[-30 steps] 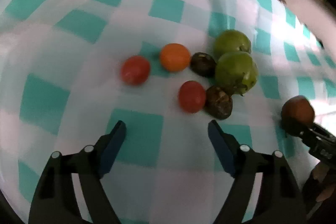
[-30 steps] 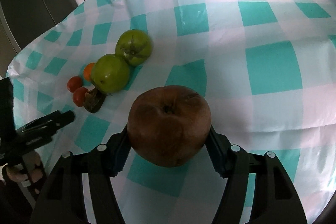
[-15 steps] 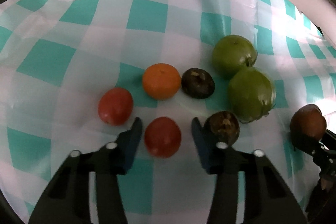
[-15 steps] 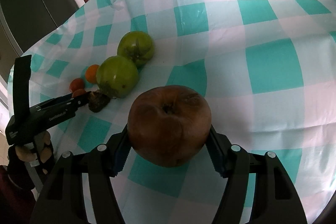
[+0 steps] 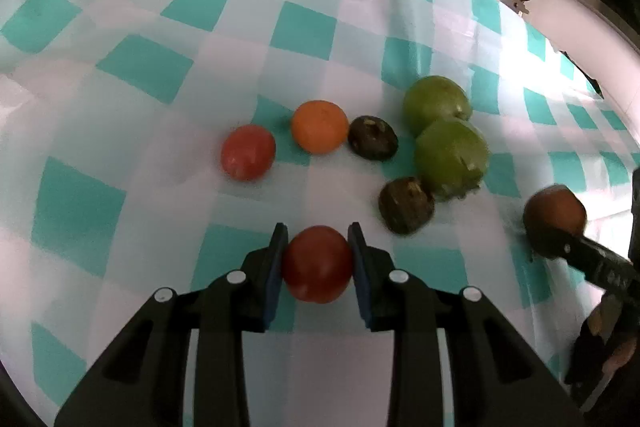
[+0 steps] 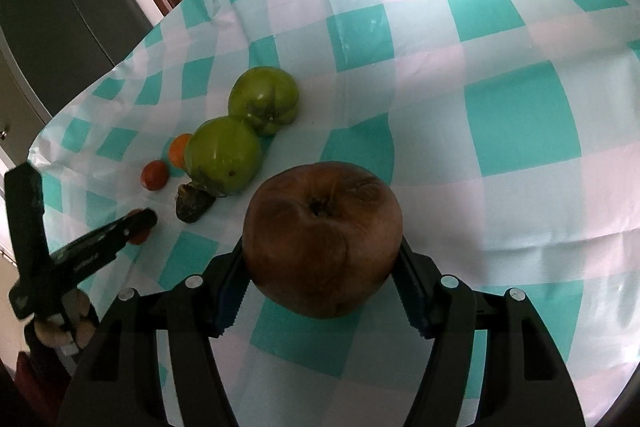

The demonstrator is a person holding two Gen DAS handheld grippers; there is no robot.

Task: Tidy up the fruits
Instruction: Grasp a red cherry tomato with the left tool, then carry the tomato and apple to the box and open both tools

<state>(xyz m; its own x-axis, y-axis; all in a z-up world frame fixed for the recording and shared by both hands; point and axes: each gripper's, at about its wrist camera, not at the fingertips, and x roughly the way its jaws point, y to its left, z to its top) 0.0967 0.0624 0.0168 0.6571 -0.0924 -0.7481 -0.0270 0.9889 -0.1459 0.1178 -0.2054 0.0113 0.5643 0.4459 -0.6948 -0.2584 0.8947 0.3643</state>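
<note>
With my left gripper (image 5: 317, 259) clamped on the red tomato (image 5: 317, 263) just before the checked cloth's (image 5: 304, 27) fruit cluster, I'd lift straight and gently to avoid bruising.

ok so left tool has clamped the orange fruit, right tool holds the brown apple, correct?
Not quite. The left tool is shut on a red tomato; the orange fruit lies free on the tablecloth, per the left wrist view. The right tool does hold the brown apple.
</note>
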